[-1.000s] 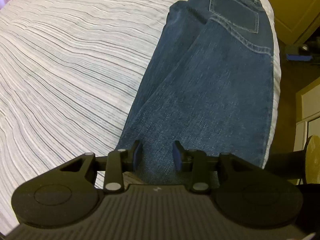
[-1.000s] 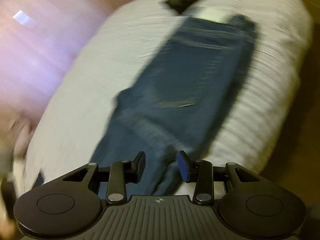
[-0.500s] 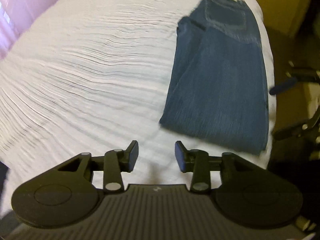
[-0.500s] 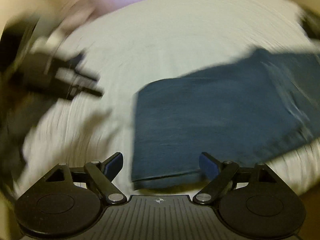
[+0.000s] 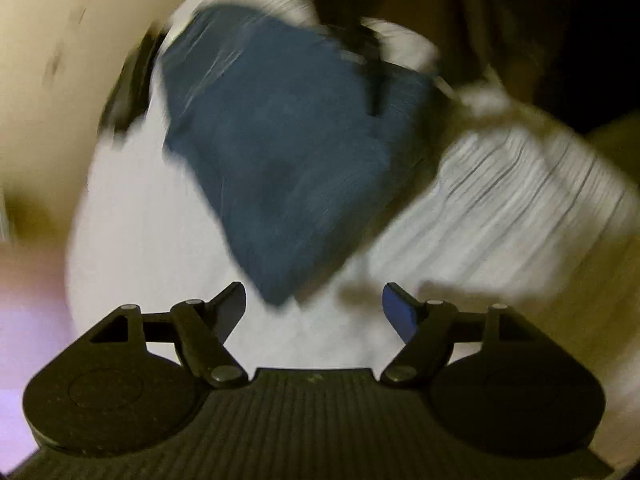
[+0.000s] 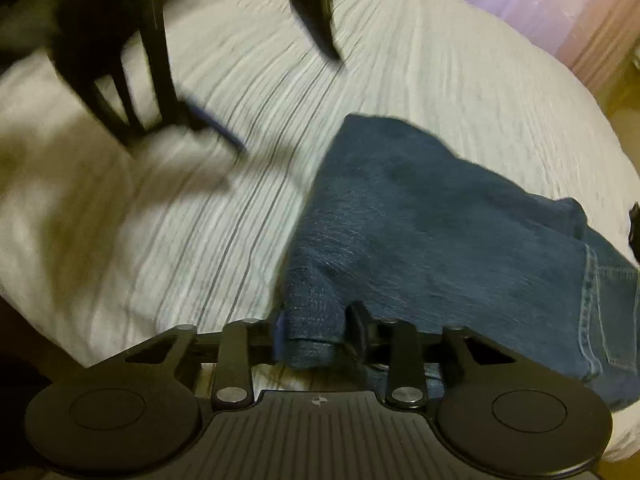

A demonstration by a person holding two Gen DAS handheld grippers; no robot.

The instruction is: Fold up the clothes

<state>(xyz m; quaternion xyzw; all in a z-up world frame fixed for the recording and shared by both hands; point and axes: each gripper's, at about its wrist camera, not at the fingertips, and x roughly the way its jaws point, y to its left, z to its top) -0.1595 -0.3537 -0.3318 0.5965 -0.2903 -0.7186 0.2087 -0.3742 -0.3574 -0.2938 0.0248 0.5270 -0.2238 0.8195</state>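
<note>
The dark blue jeans lie folded lengthwise on the striped white bedspread, near its edge, with stitched seams and a back pocket showing at one end. The opposite end bunches upward, pinched between the right gripper's fingers. The left wrist view is blurred but shows them as a compact blue shape.

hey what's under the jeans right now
The jeans lie on a striped bedspread, which shows all around them. The right gripper is shut on one corner. What lies beneath the denim itself is covered.
</note>
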